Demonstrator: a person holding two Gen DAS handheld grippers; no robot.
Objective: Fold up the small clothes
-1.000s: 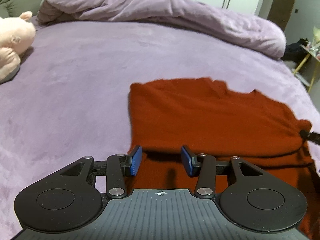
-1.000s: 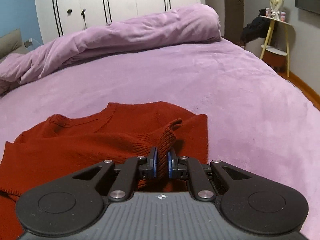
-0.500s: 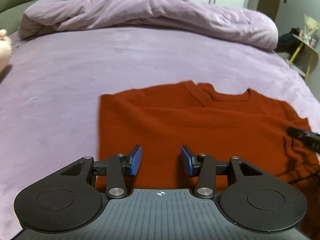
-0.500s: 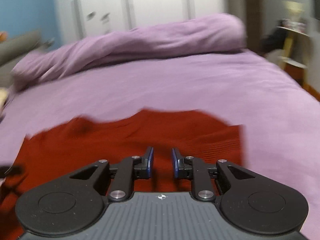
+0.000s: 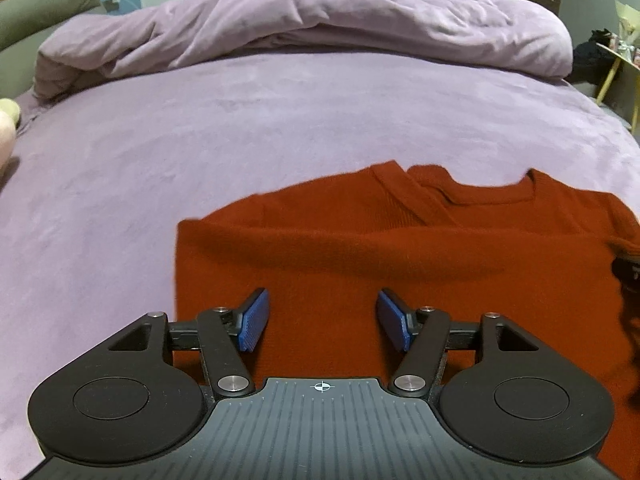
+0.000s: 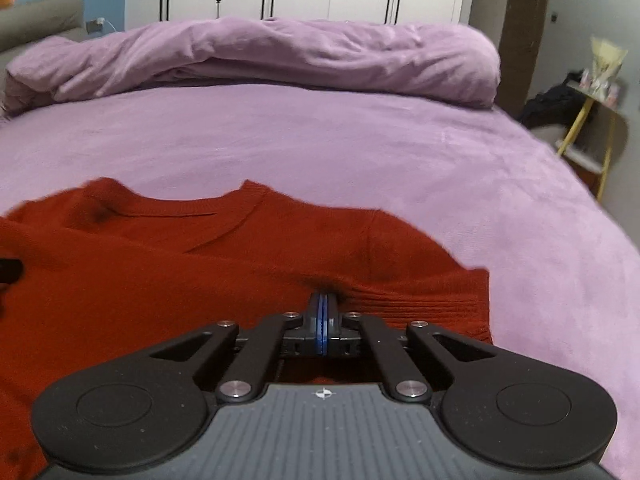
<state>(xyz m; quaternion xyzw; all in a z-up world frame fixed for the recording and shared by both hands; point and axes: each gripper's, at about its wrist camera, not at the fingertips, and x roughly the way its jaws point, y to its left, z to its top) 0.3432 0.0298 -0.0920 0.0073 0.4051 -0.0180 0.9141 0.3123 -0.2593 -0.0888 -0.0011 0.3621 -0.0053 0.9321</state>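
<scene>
A red sweater (image 5: 400,256) lies spread on the purple bed (image 5: 240,128), neckline toward the far side, where a duvet (image 5: 304,24) is bunched in a long roll. No container is anywhere in these views; the bed alone carries the sweater.

The left gripper (image 5: 322,316) tilts down over the sweater's near part, close to the garment's left edge. Its blue pads (image 5: 253,320) stand well apart with only flat knit showing between them; they press on nothing. Those jaws have just been opening: half a second ago the pads stood noticeably closer together.

Over to the right gripper (image 6: 323,308), also angled down, sitting by the ribbed band (image 6: 420,308) near the sweater's right edge. Its pads are pressed together, just a thin blue line between them, tips right at a small pucker in the knit. Whether any fabric is pinched in there I cannot tell. These jaws have just been closing: half a second back they stood apart over the sweater, and a second ago they were clamped on a raised ribbed fold that stood up between them. That fold is down now, and the cloth lies flatter.

At the right edge of the left view a dark bit of the other gripper (image 5: 628,272) pokes in over the sweater. Compared with a second ago, the left view shows more of the neckline and the sweater sits more centrally before the pads.
</scene>
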